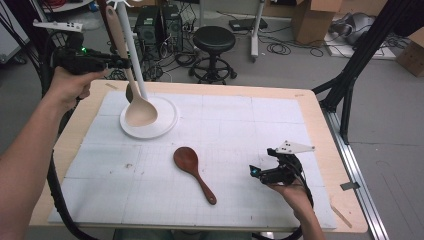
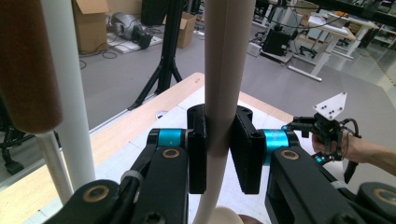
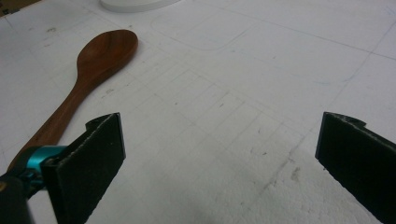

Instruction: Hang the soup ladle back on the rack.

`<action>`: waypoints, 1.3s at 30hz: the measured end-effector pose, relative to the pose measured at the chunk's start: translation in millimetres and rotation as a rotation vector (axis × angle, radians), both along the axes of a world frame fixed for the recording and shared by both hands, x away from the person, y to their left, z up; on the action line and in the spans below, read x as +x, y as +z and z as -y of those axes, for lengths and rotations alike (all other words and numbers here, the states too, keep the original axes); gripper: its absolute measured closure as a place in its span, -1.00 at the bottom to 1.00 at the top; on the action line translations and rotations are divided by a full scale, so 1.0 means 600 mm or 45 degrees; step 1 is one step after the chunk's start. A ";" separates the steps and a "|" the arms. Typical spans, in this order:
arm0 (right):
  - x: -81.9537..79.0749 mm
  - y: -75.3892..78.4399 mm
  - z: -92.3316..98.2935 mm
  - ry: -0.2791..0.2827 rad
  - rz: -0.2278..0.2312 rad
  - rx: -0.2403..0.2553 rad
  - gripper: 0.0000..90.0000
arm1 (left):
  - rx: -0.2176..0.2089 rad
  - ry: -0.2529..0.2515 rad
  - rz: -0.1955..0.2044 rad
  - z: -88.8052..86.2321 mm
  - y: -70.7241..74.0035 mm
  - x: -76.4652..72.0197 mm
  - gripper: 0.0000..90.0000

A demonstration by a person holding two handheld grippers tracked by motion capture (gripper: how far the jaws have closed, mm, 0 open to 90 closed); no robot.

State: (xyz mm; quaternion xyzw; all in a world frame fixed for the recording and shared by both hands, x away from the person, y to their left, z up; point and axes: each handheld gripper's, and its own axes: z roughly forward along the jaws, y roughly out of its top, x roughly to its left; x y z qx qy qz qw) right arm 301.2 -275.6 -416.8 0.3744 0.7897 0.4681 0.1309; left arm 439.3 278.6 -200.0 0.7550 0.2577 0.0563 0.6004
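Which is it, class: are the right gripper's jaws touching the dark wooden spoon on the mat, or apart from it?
Apart. In the right gripper view the right gripper stands wide open over bare mat, and the dark wooden spoon lies off to the side of one jaw, nothing between them.

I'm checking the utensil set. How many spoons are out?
2. A pale spoon hangs in the left hand-held gripper beside the white stand; a dark spoon lies mid-table. Others may be hidden.
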 end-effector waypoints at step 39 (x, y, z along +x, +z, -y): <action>0.002 -0.002 -0.005 0.030 0.000 0.018 -0.98 | -0.035 0.088 -0.080 -0.011 -0.011 0.032 0.63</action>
